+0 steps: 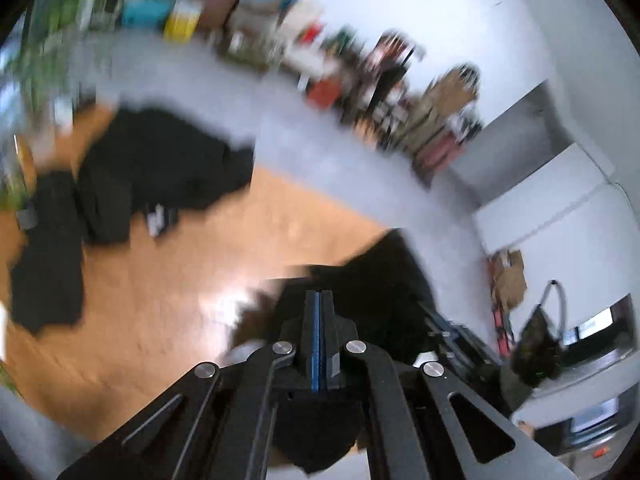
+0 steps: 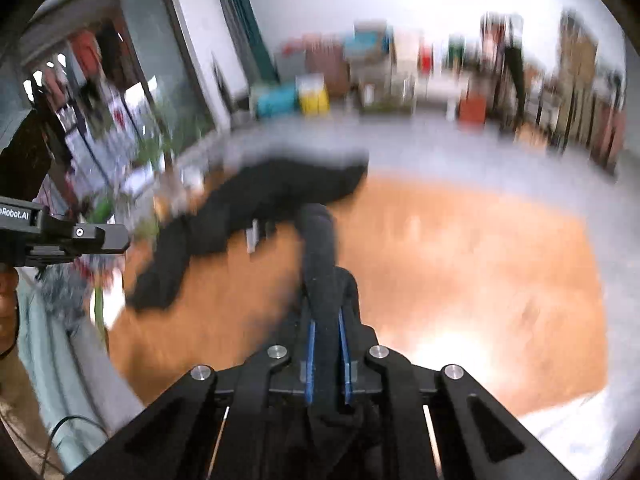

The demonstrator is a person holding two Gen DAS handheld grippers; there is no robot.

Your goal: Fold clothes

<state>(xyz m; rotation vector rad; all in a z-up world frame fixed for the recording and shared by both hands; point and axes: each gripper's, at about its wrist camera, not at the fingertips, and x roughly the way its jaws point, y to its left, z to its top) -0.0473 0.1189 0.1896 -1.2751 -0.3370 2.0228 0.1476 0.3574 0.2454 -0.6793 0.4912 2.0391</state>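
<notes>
Both views are blurred by motion. A black garment point(image 2: 320, 248) is bunched between the fingers of my right gripper point(image 2: 326, 300), which is shut on it above the wooden table point(image 2: 460, 248). My left gripper point(image 1: 319, 300) is shut, its blue pads pressed together, with black cloth point(image 1: 384, 280) right behind and beneath it; whether it pinches that cloth is unclear. A heap of other black clothes point(image 1: 152, 168) lies at the table's far left, and it shows in the right wrist view point(image 2: 256, 196) too.
The wooden table point(image 1: 168, 292) has a bright glare spot near its middle. Grey floor point(image 1: 320, 120) lies beyond it, with boxes and shelves point(image 1: 280, 32) along the far wall. The other gripper's body point(image 2: 60, 236) juts in at the left. Green plants point(image 2: 160, 152) stand by the table's left end.
</notes>
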